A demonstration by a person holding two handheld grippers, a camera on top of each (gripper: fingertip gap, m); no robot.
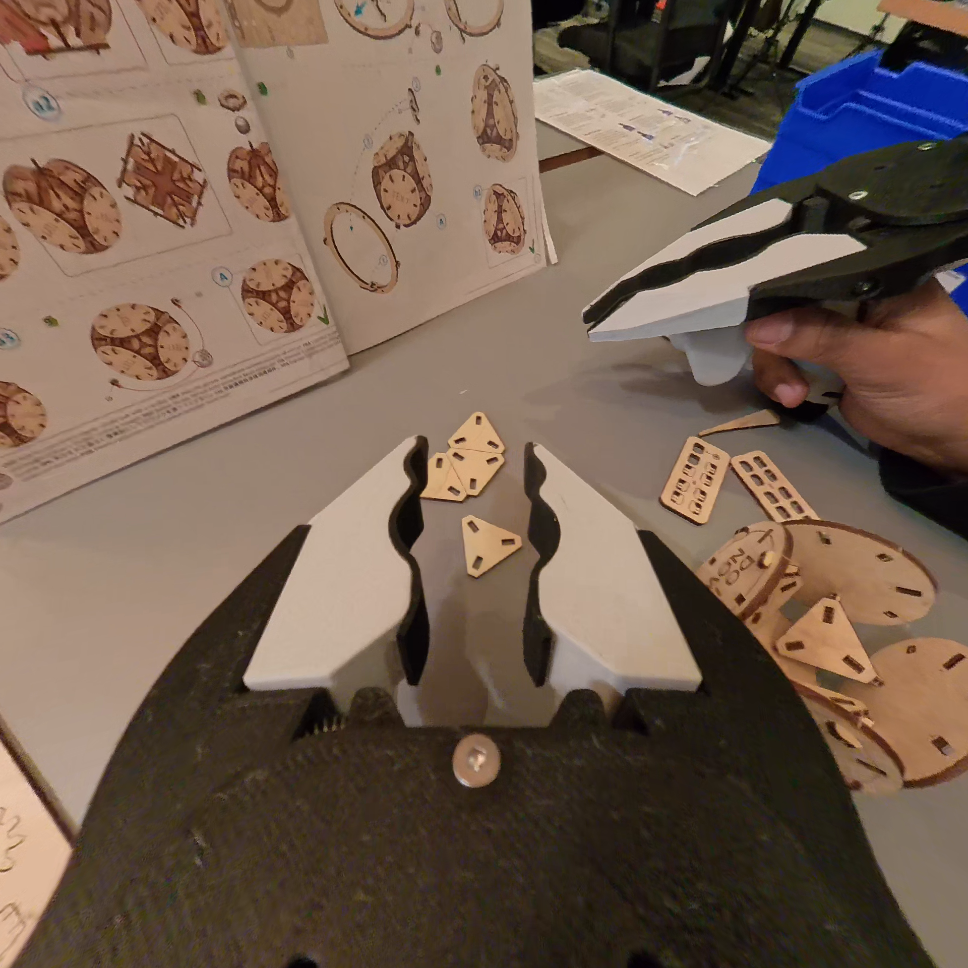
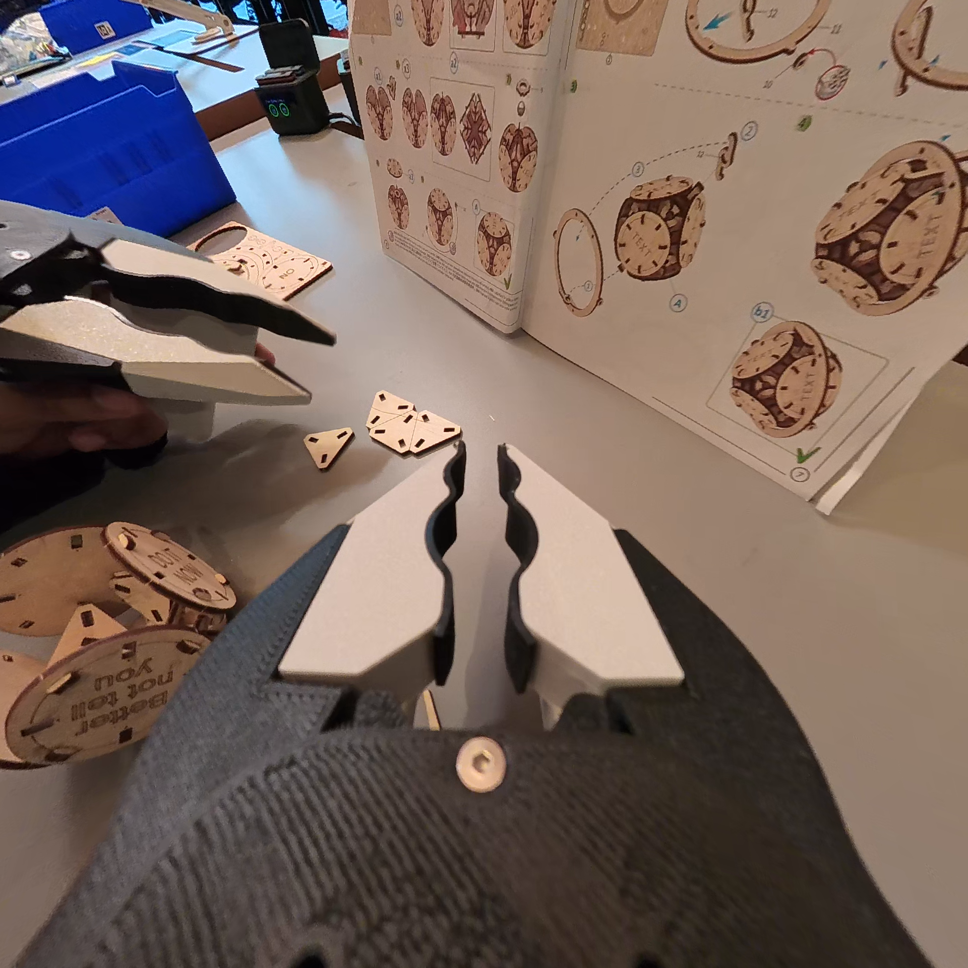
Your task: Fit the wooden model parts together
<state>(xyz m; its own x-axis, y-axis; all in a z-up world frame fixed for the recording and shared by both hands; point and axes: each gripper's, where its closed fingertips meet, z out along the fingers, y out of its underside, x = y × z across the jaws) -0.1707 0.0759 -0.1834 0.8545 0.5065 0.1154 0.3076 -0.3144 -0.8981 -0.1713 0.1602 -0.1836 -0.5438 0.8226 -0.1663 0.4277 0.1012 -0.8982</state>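
Note:
My left gripper [image 1: 474,445] is open and holds nothing; it hovers above the grey table [image 1: 497,361]. A single wooden triangle [image 1: 490,545] lies flat on the table below the gap between its fingers, and a cluster of wooden triangles [image 1: 469,463] lies just past its tips. My right gripper [image 2: 481,448] stands narrowly open with bare table between its pads; the cluster [image 2: 411,421] lies just left of its left fingertip. The single triangle [image 2: 329,442] lies farther left. The left gripper [image 2: 320,366] also shows in the right wrist view, and the right gripper [image 1: 589,322] shows in the left wrist view.
A partly built wooden piece with round discs [image 1: 817,602] [image 2: 105,628] lies near both grippers. Two slotted wooden strips [image 1: 694,479] lie beside it. An open instruction booklet [image 1: 209,209] [image 2: 681,209] stands behind. A blue bin [image 1: 880,115] [image 2: 94,141], a wooden sheet [image 2: 267,262] and a black device [image 2: 290,99] sit farther off. The grippers' ends are close to 9 cm from one another.

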